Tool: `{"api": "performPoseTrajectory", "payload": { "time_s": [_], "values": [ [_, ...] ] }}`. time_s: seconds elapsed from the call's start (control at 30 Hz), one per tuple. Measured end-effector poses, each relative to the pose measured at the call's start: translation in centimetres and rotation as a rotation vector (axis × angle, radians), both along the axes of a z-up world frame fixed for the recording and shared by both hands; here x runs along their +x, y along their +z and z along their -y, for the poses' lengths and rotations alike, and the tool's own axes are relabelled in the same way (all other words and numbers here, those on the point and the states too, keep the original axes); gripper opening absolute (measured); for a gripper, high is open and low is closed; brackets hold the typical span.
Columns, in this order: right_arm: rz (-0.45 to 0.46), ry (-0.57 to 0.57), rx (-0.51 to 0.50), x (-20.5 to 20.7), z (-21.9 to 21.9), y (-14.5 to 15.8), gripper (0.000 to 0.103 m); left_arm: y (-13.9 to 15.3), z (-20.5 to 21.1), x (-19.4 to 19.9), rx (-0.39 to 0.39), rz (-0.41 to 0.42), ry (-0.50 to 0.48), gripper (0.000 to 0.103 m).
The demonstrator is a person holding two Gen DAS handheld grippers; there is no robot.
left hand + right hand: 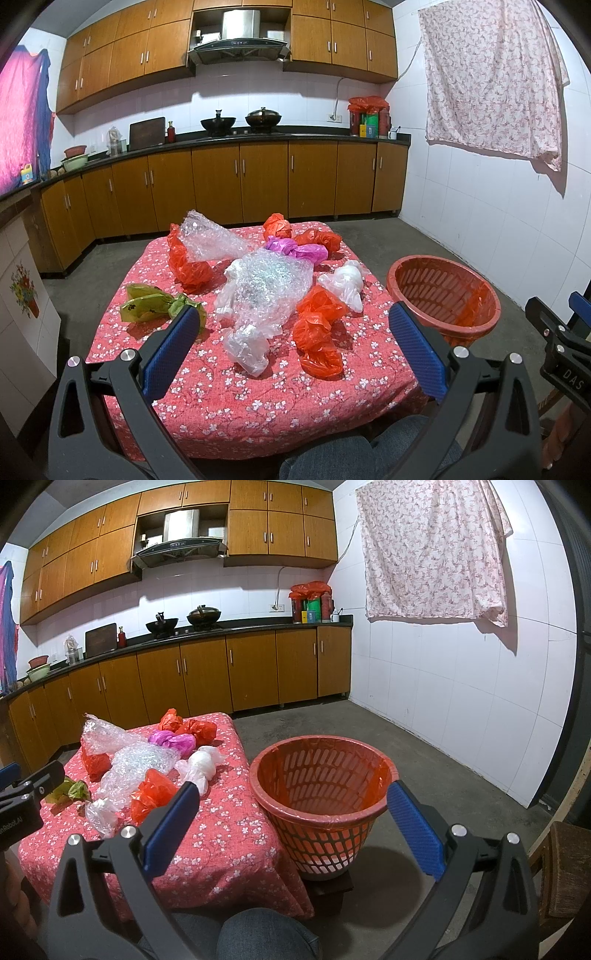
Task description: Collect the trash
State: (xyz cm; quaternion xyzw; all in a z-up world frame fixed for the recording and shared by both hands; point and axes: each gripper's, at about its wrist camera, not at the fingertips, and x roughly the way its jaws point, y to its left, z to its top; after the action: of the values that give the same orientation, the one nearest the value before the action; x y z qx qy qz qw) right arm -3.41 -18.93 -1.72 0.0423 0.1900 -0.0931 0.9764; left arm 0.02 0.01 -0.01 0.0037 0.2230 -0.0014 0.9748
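Observation:
Crumpled trash lies on a table with a red flowered cloth [229, 402]: bubble wrap [266, 291], a near red bag [317, 332], a left red bag [188, 266], a green bag [147, 306], a white bag [345, 282], a purple bag [295, 249] and far red bags [317, 238]. A red slotted basket [321, 797] stands right of the table, also in the left wrist view [443, 299]. My left gripper [291, 343] is open and empty above the table's near half. My right gripper [291, 823] is open and empty, just in front of the basket.
Brown kitchen cabinets with a black counter [236, 138] run along the far wall and left side. A flowered sheet [432, 550] hangs on the white right wall. Grey floor [424, 746] lies beyond the basket. A wooden chair [565, 867] stands at the right edge.

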Motion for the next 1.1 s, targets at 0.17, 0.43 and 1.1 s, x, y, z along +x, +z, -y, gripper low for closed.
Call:
{"api": "performPoseTrajectory", "payload": {
  "time_s": [0.17, 0.43, 1.1],
  "values": [
    [0.000, 0.000, 0.000, -0.01, 0.04, -0.04, 0.099, 0.00, 0.01, 0.00, 0.000, 0.000, 0.000, 0.101],
    [-0.001, 0.002, 0.000, -0.02, 0.12, -0.09, 0.099, 0.00, 0.00, 0.01, -0.001, -0.001, 0.000, 0.101],
    [-0.001, 0.003, 0.000, -0.05, 0.36, -0.05, 0.099, 0.00, -0.01, 0.01, -0.002, -0.003, 0.000, 0.101]
  ]
}}
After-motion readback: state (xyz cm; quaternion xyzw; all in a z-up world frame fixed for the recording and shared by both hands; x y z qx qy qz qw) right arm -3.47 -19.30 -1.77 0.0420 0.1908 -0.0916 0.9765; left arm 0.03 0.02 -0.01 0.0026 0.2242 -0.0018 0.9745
